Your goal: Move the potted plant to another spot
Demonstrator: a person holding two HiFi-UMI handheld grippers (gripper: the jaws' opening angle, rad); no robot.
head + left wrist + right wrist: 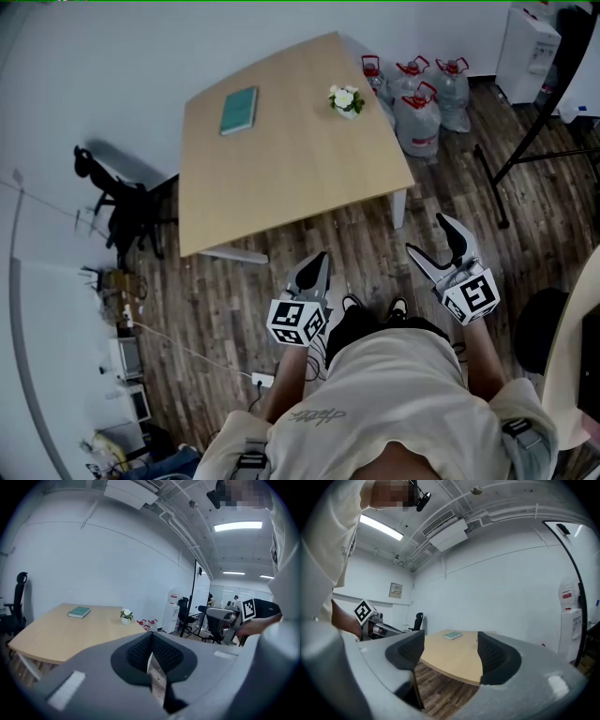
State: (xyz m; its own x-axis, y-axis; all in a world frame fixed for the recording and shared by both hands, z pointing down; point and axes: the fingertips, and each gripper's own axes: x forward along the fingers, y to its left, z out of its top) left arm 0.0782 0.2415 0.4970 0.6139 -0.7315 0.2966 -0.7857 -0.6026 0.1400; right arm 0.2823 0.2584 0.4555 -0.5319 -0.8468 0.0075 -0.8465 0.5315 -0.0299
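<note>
Two-handed reach out over the wood floor (234,300), well short of the table (291,169). Holds the left gripper (323,259) with jaws pressed together on nothing, the right gripper (427,234) spread wide and empty. Leaves the potted plant (346,100) upright near the table's far edge, well apart from a green book (239,110).

The table (291,159) had a smooth, matt top of pale wood, and the floor (216,300) was of darker wooden planks with a visible grain. My right gripper (450,639) looked like matt grey plastic, its pads (408,651) black and finely ribbed. The water jugs (417,117) were of translucent plastic.
</note>
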